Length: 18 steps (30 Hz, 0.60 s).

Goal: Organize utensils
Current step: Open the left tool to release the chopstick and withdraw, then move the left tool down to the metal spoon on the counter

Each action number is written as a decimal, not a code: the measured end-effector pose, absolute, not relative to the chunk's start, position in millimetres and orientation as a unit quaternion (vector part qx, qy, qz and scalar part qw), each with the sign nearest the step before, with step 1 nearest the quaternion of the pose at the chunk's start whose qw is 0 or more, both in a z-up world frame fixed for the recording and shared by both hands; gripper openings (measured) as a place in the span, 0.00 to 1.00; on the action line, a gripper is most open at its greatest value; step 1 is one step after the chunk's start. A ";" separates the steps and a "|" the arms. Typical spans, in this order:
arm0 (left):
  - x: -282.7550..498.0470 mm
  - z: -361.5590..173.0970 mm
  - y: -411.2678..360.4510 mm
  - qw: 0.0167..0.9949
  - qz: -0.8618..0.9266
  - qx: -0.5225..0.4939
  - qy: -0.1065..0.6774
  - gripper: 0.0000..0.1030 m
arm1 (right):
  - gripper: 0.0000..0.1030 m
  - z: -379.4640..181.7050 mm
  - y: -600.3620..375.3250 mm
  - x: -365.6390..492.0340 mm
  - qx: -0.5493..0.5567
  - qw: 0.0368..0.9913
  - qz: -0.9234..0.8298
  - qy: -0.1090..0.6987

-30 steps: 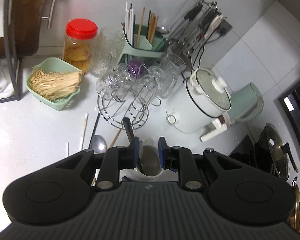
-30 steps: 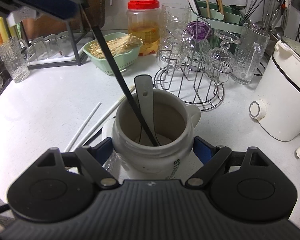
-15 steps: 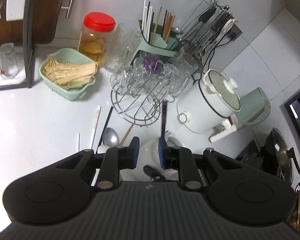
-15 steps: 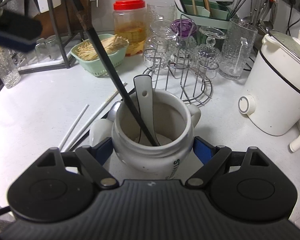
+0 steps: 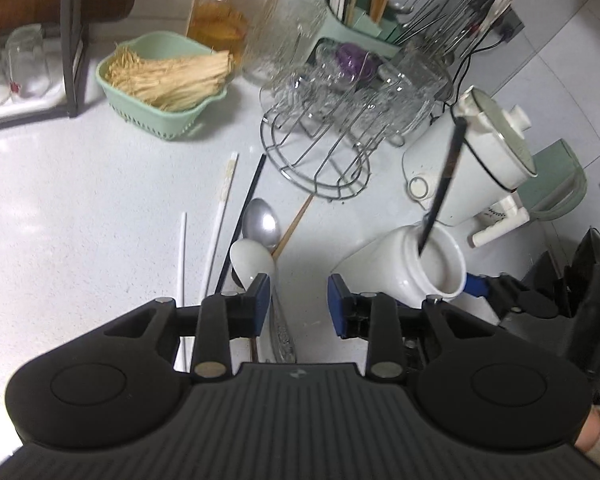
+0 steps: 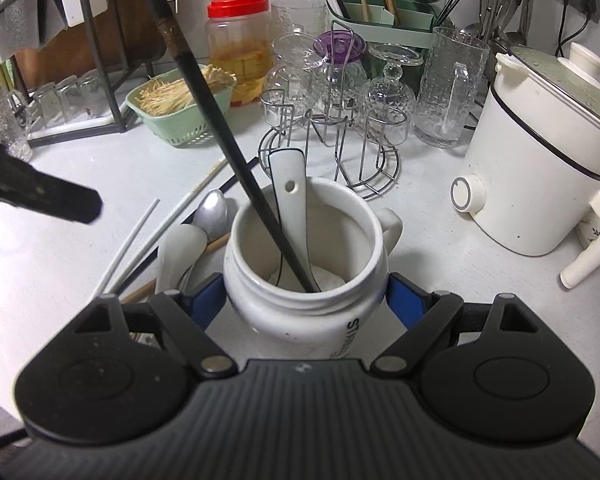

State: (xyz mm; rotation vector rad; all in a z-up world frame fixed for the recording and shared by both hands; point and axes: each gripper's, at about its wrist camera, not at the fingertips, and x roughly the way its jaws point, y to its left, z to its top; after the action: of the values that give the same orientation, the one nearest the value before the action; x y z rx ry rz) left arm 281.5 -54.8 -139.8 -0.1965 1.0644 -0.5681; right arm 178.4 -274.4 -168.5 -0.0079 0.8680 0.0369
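Opening, nothing between them: left gripper (image 5: 296,298) above loose utensils; right gripper (image 6: 306,300) clamped around white jar (image 6: 306,276). Inside: one black chopstick (image 6: 224,140), one white spoon (image 6: 290,200). Bare counter (image 5: 80,208) leftward.

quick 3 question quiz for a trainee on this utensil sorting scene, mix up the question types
1. True or false: the right gripper is clamped on the white jar.
2. What stands in the jar? A) a black chopstick and a white spoon B) a whisk C) nothing
3. Fill in: nothing sits between the fingers of the ___ gripper.

Key: 1 true. 2 A. 3 left; its jaws are opening above the white ladle and metal spoon on the counter.
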 end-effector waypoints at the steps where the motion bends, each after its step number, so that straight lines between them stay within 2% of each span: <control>1: 283.7 -144.2 -56.6 0.818 -0.266 -0.092 0.502 0.37 | 0.86 -168.5 -275.0 177.9 -0.004 0.907 0.019 0.421; 5: 291.5 -158.6 -68.6 0.818 -0.264 -0.082 0.505 0.42 | 0.86 -167.7 -277.1 176.4 -0.007 0.906 0.025 0.423; 18: 335.7 -200.9 -111.0 0.841 -0.237 -0.027 0.485 0.42 | 0.86 -166.1 -281.5 177.2 -0.013 0.902 0.043 0.429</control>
State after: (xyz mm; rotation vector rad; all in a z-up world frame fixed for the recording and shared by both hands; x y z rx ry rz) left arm 335.7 -111.0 -200.9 -0.0571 1.0254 -0.5003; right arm 177.2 -281.5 -166.1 -0.0277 0.8877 0.0891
